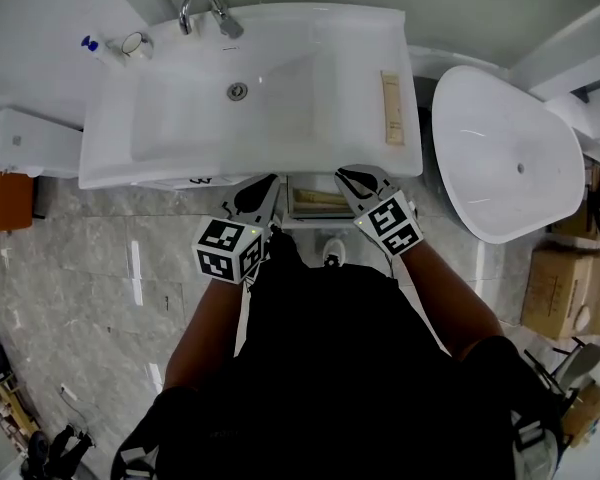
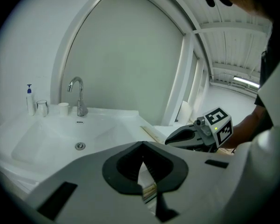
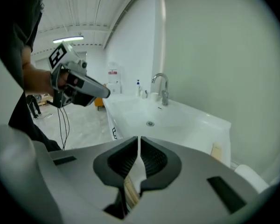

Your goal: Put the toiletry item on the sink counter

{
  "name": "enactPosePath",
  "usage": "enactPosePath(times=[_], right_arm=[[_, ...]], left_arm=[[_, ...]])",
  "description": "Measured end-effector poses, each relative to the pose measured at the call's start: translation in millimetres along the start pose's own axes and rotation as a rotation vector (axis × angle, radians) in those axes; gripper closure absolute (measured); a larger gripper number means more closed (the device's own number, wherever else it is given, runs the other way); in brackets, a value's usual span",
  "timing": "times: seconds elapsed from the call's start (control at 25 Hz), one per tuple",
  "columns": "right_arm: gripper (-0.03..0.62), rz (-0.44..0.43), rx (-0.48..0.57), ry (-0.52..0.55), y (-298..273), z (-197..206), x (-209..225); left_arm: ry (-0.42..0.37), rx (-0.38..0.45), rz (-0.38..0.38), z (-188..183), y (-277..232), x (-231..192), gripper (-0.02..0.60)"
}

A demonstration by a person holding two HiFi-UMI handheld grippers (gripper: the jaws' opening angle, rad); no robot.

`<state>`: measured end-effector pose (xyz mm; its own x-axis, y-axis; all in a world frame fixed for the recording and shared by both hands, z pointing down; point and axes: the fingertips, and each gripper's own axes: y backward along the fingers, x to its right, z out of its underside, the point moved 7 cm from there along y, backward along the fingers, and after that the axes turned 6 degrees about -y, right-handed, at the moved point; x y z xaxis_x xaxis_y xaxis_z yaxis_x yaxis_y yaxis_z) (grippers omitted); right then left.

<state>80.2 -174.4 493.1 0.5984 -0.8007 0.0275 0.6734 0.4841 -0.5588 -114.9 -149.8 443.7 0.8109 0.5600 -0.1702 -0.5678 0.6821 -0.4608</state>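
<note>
Plainly, your left tongs point(image 1: 269, 182) and right tongs point(image 1: 343, 176) are clenched, empty. The pack point(image 1: 391, 107) lies flat on the surface point(image 1: 365, 30) right of the basin point(image 1: 195, 118): probably light and stiff, so pinch across its long edges.

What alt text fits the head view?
The left gripper and right gripper hover shut and empty at the front of the white sink. A tan item lies on its right ledge; a pump bottle stands left of the faucet.
</note>
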Motion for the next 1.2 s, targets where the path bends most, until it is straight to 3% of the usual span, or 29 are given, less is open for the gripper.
enactPosePath(times=[0.32,0.68,1.2], right_arm=[[0.583,0.086,0.1,-0.182,26,-30,29],[0.585,0.17,0.17,-0.378,36,-35,67],[0.585,0.233,0.143,-0.409,20,-37,88]], left_arm=[[-0.032,0.023,0.03,-23,-7,-3,0.584],[-0.072,0.028,0.055,-46,-25,-20,0.584],[-0.101,0.0,0.097,-59,-44,-45,0.584]])
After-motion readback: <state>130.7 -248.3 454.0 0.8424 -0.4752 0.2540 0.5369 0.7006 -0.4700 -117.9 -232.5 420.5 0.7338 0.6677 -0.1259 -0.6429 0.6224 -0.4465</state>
